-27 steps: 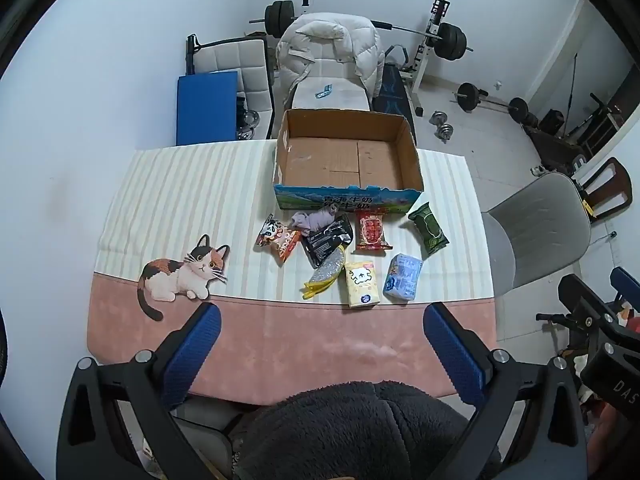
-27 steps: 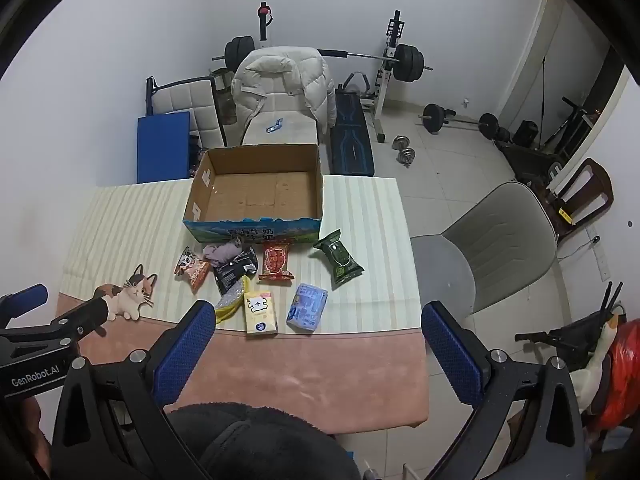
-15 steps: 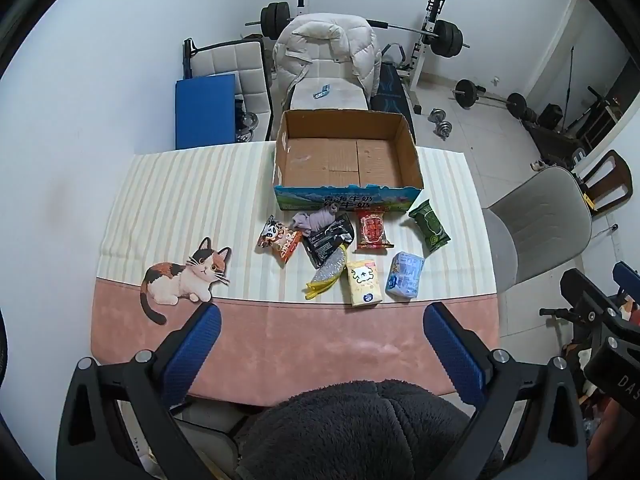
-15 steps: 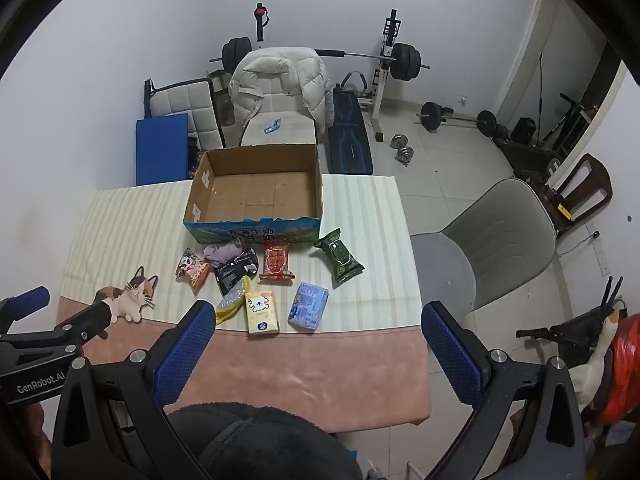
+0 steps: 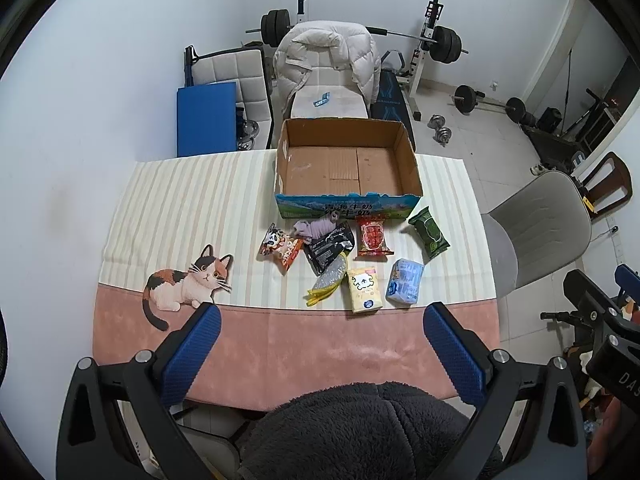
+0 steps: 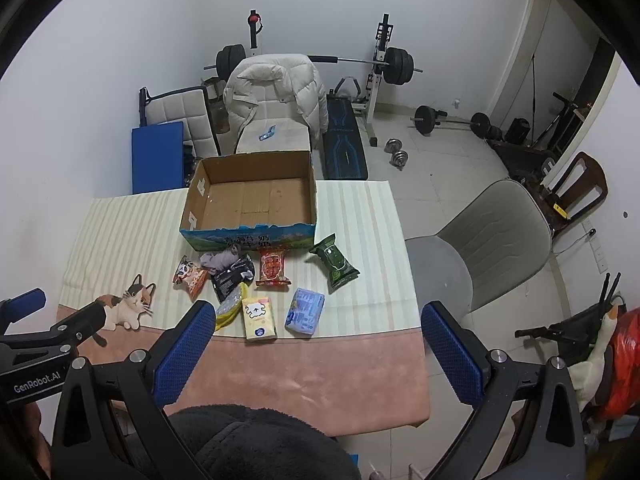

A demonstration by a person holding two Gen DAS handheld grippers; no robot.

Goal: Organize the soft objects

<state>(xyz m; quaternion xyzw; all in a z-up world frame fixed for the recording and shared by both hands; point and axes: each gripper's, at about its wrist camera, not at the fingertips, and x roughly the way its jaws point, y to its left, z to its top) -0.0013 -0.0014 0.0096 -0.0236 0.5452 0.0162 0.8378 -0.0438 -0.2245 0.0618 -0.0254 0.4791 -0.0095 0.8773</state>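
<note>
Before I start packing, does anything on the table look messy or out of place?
The black packet overlaps a grey cloth item and the yellow-edged pouch; the other packs lie scattered at angles. The cardboard box holds nothing.

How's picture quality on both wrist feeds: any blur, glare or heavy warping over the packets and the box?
Left wrist: sharp, even indoor light, no glare on the packets; fisheye bends the table edges, black vignette in the corners. Right wrist: equally sharp, soft shadows only, box print legible as characters; walls bow outward, and the left gripper intrudes at the left edge.
</note>
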